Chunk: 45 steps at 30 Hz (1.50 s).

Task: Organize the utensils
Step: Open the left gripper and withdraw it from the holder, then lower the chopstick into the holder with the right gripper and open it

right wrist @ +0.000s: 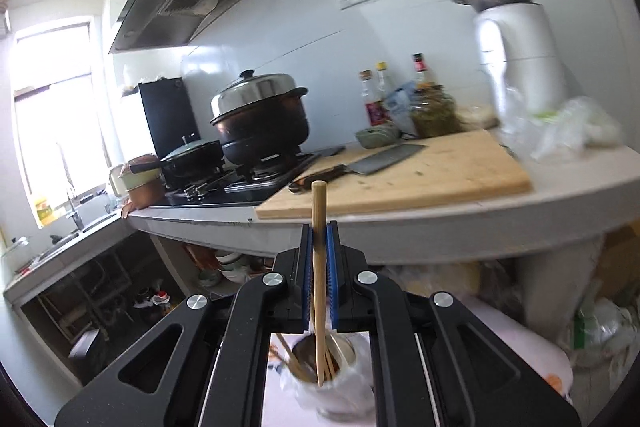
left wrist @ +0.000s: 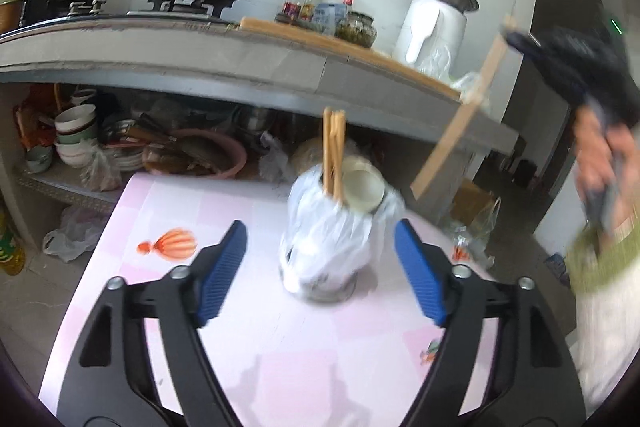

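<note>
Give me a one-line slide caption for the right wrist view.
Right gripper clamps one wooden chopstick upright above the bag-wrapped utensil holder.

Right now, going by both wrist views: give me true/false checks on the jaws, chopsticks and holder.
1. The right gripper is shut on a chopstick. True.
2. The left gripper is clamped on the holder. False: its jaws stand open, either side of the holder, not pressing it.
3. The holder is wrapped in a white plastic bag. True.
4. The holder is empty. False: chopsticks stand in it.
5. A cleaver lies on the cutting board. True.
</note>
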Tool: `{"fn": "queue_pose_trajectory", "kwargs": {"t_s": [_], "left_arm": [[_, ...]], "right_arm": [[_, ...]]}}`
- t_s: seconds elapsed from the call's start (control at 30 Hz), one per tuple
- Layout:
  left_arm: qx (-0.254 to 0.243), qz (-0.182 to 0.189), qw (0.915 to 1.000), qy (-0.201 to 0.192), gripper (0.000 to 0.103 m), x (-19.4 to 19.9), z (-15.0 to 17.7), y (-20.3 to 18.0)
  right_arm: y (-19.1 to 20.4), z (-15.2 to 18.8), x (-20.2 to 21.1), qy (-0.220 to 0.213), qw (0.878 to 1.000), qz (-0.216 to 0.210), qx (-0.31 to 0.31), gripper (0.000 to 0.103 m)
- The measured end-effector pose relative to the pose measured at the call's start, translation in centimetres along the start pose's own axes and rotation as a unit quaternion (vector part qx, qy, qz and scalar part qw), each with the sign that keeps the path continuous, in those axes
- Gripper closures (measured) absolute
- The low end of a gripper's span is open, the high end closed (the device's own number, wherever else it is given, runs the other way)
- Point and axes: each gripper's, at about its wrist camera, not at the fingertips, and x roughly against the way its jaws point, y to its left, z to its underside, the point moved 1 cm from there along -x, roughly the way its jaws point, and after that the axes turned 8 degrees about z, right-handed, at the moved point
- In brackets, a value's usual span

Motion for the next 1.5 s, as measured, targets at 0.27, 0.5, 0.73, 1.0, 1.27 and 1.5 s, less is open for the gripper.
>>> {"fn": "queue_pose_trajectory", "kwargs": {"t_s": [0.27,0.5,0.73,1.0,1.27,1.5], "left_arm": [[0.01,-0.053,0.9975,0.045,0.016,1.6,4.9,2.1],[0.036,-0.087,0.9944,0.049,0.013,2.0,6.8,3.5],[0.035,-0.111,0.9926,0.035,0.01,2.1,6.7,3.1],[0.023,-0.119,0.9922,0.03,0.008,2.2,6.5,2.2],[0.041,-0.13,0.9904,0.025,0.008,3.0,6.2,2.1],[0.04,-0.136,0.9898,0.018,0.008,4.3,5.8,1.4]], "right_arm": [[2.6,2.3,-8.3,0.047,0.998,0.016,0.038,0.096],[2.6,5.9,-11.8,0.088,0.994,0.03,0.059,0.096],[2.3,9.0,-12.8,0.128,0.99,0.025,0.06,0.096],[1.7,11.3,-12.9,0.154,0.987,0.021,0.045,0.096],[0.6,10.9,-13.0,0.173,0.985,0.02,0.008,0.095],[0.6,10.0,-9.6,0.158,0.987,0.023,-0.011,0.07]]}}
